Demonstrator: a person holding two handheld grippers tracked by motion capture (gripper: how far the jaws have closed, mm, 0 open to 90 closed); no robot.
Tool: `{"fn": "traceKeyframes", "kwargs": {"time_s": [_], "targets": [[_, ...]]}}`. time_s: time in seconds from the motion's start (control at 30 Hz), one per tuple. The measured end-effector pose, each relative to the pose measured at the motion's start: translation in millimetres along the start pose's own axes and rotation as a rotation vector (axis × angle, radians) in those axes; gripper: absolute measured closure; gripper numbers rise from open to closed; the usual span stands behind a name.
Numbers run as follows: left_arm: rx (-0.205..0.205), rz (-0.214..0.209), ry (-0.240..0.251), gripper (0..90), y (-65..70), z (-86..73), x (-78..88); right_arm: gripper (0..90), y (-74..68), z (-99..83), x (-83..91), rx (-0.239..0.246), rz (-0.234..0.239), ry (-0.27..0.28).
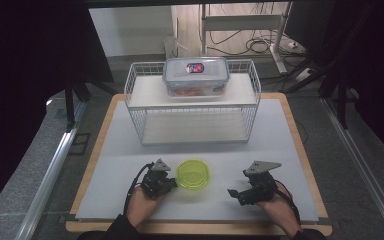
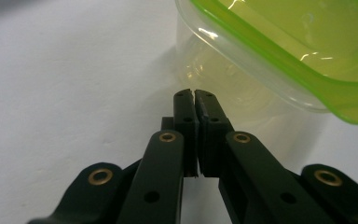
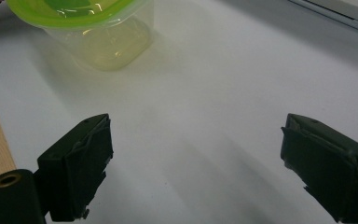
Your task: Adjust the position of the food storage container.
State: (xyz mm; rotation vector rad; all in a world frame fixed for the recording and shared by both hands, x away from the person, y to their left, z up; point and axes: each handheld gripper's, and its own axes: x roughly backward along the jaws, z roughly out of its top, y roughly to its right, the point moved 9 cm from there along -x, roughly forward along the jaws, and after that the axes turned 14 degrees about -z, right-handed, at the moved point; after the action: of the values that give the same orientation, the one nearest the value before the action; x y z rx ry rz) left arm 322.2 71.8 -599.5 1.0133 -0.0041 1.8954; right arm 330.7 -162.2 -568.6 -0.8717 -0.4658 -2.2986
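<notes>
While the work shows no grasp as yet, the items stand as follows, left to right. Left gripper (image 1: 171,183): jaws pressed together with nothing between them, tips just beside the clear wall of the green-lidded container (image 1: 193,173), under its overhanging lid rim as the left gripper view has it; whether the tips touch the wall cannot be told. Green-lidded container: small, clear-walled, lime lid seated on top, upright on the white bench (image 1: 130,165) near its front edge, between the two grippers; contents not discernible. Right gripper (image 1: 234,194): jaws spread wide and empty, resting low on the bench, pointed toward the container but well apart from it. Behind, mid-bench: white wire rack (image 1: 136,95), two levels, its upper shelf carrying a larger clear box with a blue-rimmed clip lid (image 1: 195,76), something orange inside; the lower shelf bare. Judgement on progress: early stage. The small container is neither lifted nor gripped, and its lid is still on. A closed gripper at its side suggests a nudge or steadying contact rather than a pick. Any placing on the rack or opening of the lid remains to be done.
</notes>
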Motion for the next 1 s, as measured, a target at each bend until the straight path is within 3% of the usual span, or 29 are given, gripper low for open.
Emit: {"fn": "traceKeyframes", "kwargs": {"time_s": [0.1,0.3,0.5,0.63,0.8,1.0], "targets": [[0.005,-0.013,0.004,88.1,4.3,2.9,-3.7,8.7,0.0,0.0,-0.1,-0.001,0.0,0.0],[-0.028,-0.022,-0.022,88.1,12.9,7.1,-16.0,8.7,0.3,0.1,0.2,-0.002,0.001,0.001],[-0.046,0.001,-0.022,85.4,12.7,7.7,-9.3,8.7,0.9,0.6,1.0,-0.007,0.003,0.005],[-0.075,0.052,0.001,76.7,11.9,8.1,5.8,8.7,1.6,1.5,2.2,-0.011,0.004,0.012],[-0.132,0.134,0.028,59.2,9.3,5.6,26.7,8.7,2.8,3.3,4.0,-0.024,0.007,0.023],[-0.184,0.177,0.045,37.7,7.9,-0.7,43.9,8.4,3.0,5.1,5.8,-0.046,0.02,0.032]]}}
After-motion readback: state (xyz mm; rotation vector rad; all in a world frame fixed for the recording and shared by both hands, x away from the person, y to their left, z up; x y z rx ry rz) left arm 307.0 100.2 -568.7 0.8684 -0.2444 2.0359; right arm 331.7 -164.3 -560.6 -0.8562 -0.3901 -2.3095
